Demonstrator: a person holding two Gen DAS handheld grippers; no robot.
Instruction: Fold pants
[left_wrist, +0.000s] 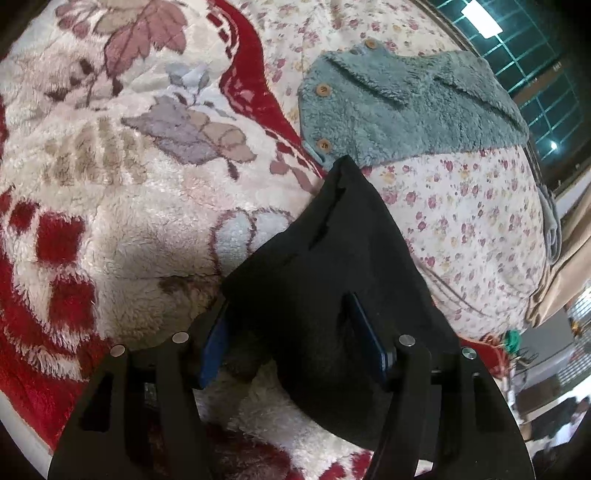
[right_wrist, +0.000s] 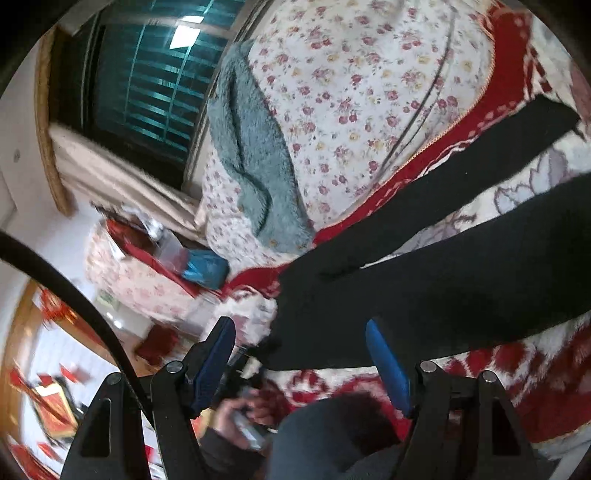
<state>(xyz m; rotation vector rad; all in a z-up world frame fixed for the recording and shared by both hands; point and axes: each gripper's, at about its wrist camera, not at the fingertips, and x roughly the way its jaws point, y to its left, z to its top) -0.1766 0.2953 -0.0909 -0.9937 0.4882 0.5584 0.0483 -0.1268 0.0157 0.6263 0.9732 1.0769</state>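
Each gripper — left gripper (left_wrist: 295, 339), right gripper (right_wrist: 301, 354) — is built of matte black angular arms with slot-shaped cutouts. Round silver pivot pins sit at the joints, two to a side. The fingers (left_wrist: 369, 339) carry flat blue pads (right_wrist: 388, 363). A hand (right_wrist: 240, 413) emerges from a dark sleeve (right_wrist: 221, 454) — its detail blurred.
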